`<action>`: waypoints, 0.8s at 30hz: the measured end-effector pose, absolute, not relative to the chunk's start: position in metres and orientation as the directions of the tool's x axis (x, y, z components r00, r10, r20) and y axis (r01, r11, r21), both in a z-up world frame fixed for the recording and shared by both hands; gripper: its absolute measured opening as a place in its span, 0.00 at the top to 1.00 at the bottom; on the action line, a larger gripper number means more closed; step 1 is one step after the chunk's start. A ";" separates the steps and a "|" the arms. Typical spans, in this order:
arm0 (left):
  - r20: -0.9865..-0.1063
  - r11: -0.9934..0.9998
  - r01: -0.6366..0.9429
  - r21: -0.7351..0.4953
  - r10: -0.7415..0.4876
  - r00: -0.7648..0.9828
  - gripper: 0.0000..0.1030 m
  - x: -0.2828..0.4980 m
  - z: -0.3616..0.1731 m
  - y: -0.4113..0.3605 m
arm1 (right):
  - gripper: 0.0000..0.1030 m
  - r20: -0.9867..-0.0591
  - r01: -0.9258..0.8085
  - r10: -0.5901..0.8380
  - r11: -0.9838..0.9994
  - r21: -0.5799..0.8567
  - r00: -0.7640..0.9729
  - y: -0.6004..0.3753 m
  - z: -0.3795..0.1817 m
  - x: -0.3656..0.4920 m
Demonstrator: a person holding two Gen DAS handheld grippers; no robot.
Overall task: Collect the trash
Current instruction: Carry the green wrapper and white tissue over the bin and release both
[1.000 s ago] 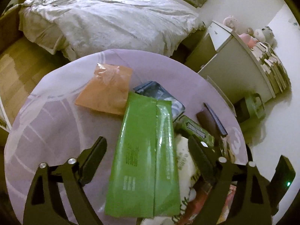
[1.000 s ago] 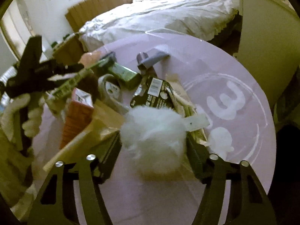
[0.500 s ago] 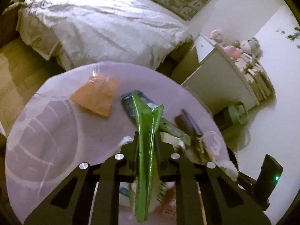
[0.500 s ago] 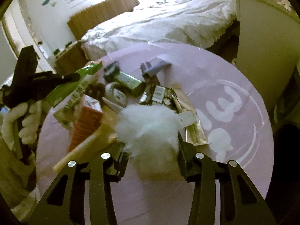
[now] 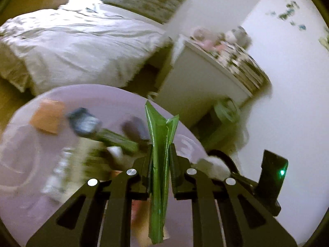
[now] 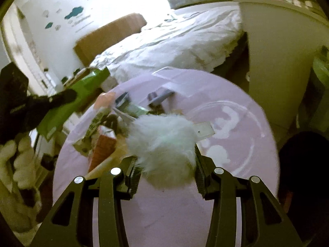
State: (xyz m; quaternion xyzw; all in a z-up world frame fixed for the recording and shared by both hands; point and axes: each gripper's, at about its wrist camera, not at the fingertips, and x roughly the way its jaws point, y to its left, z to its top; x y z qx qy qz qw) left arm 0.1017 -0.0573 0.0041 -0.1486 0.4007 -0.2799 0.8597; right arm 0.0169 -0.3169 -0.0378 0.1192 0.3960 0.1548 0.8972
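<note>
A green wrapper [image 5: 159, 164] stands folded and upright, pinched between the pressed-together left tongs [image 5: 160, 162] above the round purple tabletop [image 5: 20, 154]. In the right wrist view the same wrapper [image 6: 80, 98] sticks out at the left, clear of the pile. A white fluffy ball [image 6: 164, 144] sits squeezed in the right tongs [image 6: 165, 170], over the tabletop [image 6: 236, 144]. More trash lies blurred there: an orange packet [image 5: 48, 116], a dark pouch [image 5: 84, 121], a green bar [image 5: 117, 140]. Behind is a bed [image 5: 72, 47].
</note>
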 end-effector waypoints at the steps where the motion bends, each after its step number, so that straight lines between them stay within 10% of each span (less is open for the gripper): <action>1: -0.608 0.792 0.378 -0.479 -0.610 0.507 0.86 0.102 0.002 -0.069 | 0.57 -0.672 -0.169 0.365 0.925 0.340 0.645 -0.324 -0.038 0.015; 24: -0.694 0.606 0.638 -0.475 -0.704 0.152 0.85 0.084 -0.069 -0.331 | 0.56 -0.724 0.335 0.079 0.848 0.410 0.685 -0.542 -0.103 -0.052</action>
